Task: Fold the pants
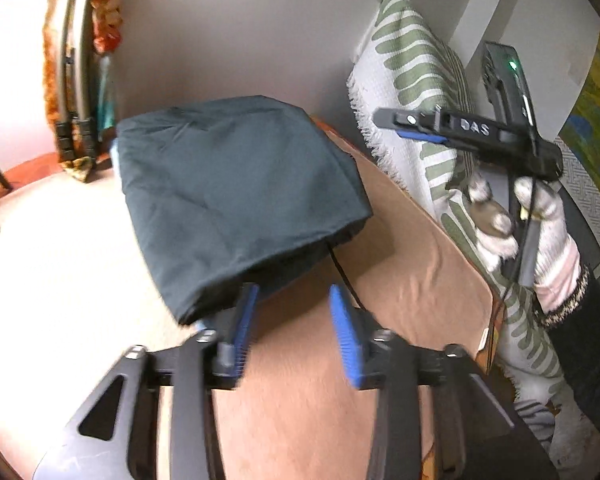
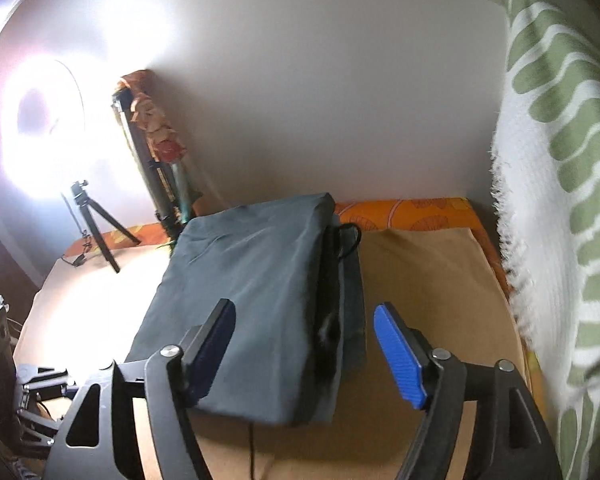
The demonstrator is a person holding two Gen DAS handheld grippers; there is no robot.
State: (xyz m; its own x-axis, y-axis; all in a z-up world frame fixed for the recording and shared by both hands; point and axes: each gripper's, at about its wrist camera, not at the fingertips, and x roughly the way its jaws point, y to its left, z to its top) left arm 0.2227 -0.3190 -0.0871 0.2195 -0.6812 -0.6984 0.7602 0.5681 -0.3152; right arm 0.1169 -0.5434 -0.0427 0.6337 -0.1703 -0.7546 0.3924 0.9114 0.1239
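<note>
The dark teal folded pants (image 2: 256, 292) are sitting in a neat rectangular bundle on the tan sheet-covered bed (image 2: 428, 280), with a thin black drawstring (image 2: 350, 240) poking out of the waistband side. The left claw (image 1: 292, 312) is hanging part-way open with nothing in it, its blue pads (image 1: 342, 328) just off the bundle's near edge. The right claw (image 2: 306, 340) is gaping wide and empty above the bundle, gripped by a white-gloved hand (image 1: 540, 232) beside the green-and-white leaf-pattern pillow (image 1: 416, 64).
</note>
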